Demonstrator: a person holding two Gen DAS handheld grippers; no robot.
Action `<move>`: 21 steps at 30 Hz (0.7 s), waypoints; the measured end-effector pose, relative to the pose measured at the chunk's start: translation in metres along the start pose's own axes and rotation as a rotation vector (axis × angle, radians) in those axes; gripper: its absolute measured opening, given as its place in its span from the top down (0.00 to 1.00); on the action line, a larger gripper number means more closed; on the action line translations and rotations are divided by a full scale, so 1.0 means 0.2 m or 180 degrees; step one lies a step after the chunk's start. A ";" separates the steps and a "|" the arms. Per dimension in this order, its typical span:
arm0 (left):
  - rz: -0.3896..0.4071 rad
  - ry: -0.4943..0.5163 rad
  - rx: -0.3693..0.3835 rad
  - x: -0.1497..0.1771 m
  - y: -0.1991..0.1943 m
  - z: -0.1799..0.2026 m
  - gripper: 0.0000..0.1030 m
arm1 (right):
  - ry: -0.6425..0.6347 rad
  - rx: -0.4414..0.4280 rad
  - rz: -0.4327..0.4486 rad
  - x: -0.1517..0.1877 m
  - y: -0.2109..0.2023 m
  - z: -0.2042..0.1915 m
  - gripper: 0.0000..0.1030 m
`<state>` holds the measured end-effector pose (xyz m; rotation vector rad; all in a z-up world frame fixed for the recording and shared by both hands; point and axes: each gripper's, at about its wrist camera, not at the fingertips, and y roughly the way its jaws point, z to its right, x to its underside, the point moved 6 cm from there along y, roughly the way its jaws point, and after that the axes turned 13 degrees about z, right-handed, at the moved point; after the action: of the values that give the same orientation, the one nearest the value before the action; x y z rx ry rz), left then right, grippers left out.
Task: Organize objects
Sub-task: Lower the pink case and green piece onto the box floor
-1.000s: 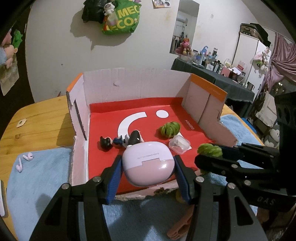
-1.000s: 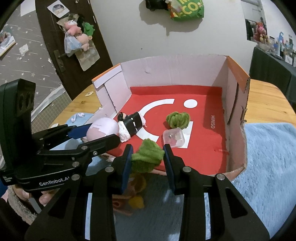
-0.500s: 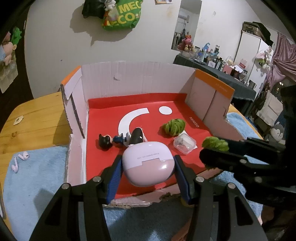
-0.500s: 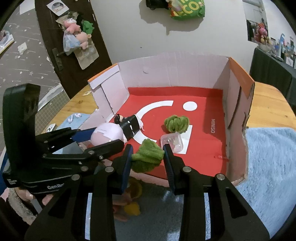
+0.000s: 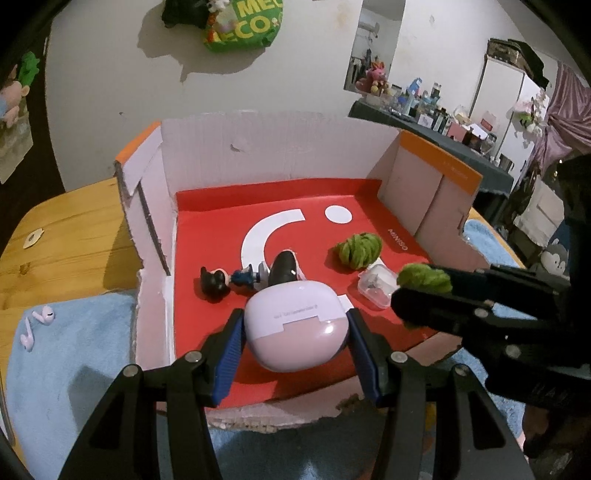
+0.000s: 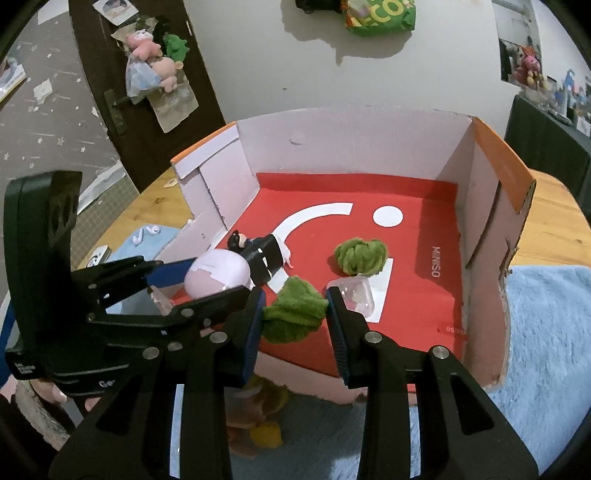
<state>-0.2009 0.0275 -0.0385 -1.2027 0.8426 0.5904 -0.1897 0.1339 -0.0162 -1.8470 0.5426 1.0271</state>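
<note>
The cardboard box (image 5: 280, 147), open at the top with a red floor and orange-edged flaps, sits on a wooden table (image 5: 66, 236) and is the landmark for all that follows. The left gripper (image 5: 295, 332) is clamped on a pink earbud case (image 5: 295, 328), both blue pads pressed to its sides, and holds it over the box's near edge. Just to that case's right, the right gripper (image 6: 295, 314) is closed on a green fuzzy scrunchie (image 6: 293, 308), which bulges between the pads above the same near edge. Inside the box, on the red floor, a small dark-haired figurine (image 5: 251, 275) lies on its side directly beyond the pink case, between it and the white arc printed on the floor. A second green scrunchie (image 6: 360, 255) rests near the middle of the floor, and a small clear plastic case (image 6: 352, 293) lies just in front of it, close beyond the right gripper's tips. The box's near wall is torn low and ragged. Outside the box, a light blue fluffy mat (image 6: 546, 332) spreads along its near side and right flank. Left of the box, two pink earbuds (image 5: 37, 323) lie on that mat. Under the near wall, below the right gripper, an orange-and-yellow toy (image 6: 258, 424) shows partly hidden by the gripper's arms. Behind the box, on the wall, hangs a green bag (image 5: 243, 26).
</note>
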 end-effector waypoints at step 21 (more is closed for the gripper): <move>-0.0181 -0.0033 -0.0047 0.01 0.13 -0.03 0.46 | -0.0043 -0.0024 -0.0308 0.04 0.13 0.07 0.70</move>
<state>-0.2212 0.0292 -0.0565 -1.2323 0.7940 0.5570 -0.2096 0.1333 -0.0398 -1.8534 0.4376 0.9775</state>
